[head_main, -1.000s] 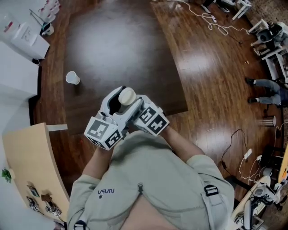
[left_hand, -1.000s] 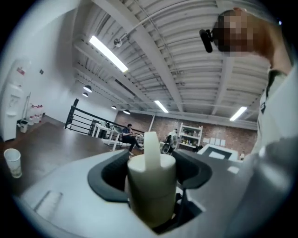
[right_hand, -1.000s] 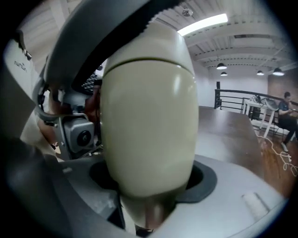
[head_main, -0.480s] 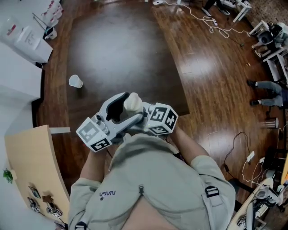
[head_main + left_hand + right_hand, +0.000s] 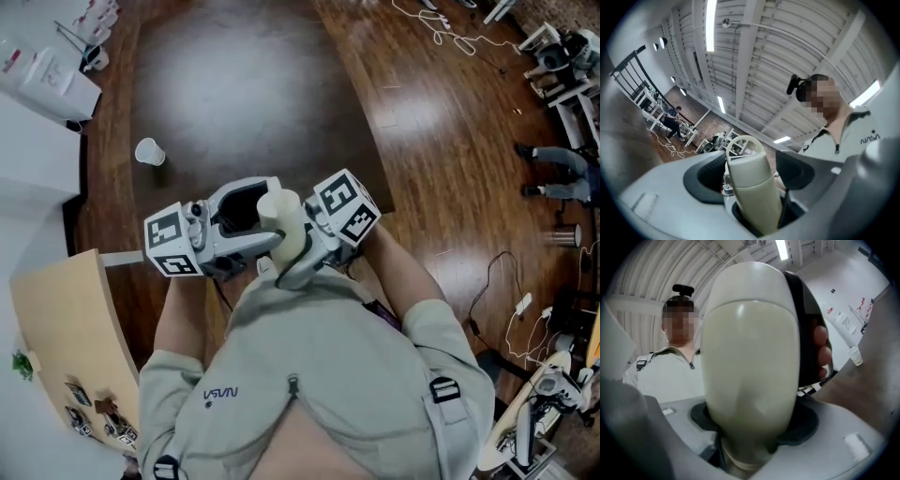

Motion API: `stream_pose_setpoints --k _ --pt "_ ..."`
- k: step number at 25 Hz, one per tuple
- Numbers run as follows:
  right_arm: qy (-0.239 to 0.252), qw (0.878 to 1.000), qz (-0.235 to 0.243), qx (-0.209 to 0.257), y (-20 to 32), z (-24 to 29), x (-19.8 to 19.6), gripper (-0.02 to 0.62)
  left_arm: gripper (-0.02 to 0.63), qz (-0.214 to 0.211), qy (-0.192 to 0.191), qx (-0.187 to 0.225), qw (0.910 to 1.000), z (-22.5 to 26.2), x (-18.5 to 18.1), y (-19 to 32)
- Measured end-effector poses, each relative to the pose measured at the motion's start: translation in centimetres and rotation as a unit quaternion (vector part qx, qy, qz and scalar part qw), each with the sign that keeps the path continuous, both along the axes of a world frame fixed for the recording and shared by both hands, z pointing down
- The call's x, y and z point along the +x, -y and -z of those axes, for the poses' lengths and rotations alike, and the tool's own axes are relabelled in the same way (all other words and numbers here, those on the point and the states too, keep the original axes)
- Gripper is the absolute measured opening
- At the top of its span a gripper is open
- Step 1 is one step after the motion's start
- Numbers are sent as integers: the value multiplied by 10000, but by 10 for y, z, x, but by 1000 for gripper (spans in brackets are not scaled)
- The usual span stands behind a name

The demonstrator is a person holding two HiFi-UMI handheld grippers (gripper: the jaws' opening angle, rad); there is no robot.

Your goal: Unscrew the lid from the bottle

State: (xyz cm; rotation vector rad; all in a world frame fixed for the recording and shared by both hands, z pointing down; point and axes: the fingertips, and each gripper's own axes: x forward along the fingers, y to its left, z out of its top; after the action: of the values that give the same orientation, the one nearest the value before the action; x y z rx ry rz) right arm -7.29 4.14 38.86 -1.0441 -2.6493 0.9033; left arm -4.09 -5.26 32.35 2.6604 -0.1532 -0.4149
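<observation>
A cream bottle [image 5: 284, 230] is held up close to the person's chest, between both grippers. Its paler lid [image 5: 746, 152], topped by a loop, sits on the neck. My right gripper [image 5: 302, 251] is shut on the bottle's lower end, and the body [image 5: 750, 371] fills the right gripper view. My left gripper [image 5: 251, 217] reaches in from the left. Its jaws have just been opening. The bottle stands between them, with a gap beside the left pad [image 5: 705, 180].
A dark wooden table [image 5: 234, 94] lies ahead, with a white paper cup [image 5: 148, 152] near its left edge. White boxes [image 5: 42, 75] sit at the upper left and a tan board [image 5: 66, 328] at the left. Cables [image 5: 441, 23] trail over the floor.
Both grippers have risen and swung with the bottle. The left marker cube moved left, the right one up and right. More of the bottle's side shows now.
</observation>
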Motion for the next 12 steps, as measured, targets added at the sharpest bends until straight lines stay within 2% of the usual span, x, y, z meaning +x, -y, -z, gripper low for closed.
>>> stream_pose_setpoints --k 3,6,9,12 --pt "-44 9999 166 1 -6 0 0 299 318 -276 10 -66 9996 -4 7 -4" --pt "-185 9997 116 95 -6 -6 0 299 313 -324 12 -76 9994 -6 10 -5" --pt "-368 9985 -172 361 1 -17 -3 300 308 -219 111 -57 9997 -10 10 -2" --pt "-593 9934 -668 724 15 -28 -9 299 308 74 296 -3 9995 -15 9 5"
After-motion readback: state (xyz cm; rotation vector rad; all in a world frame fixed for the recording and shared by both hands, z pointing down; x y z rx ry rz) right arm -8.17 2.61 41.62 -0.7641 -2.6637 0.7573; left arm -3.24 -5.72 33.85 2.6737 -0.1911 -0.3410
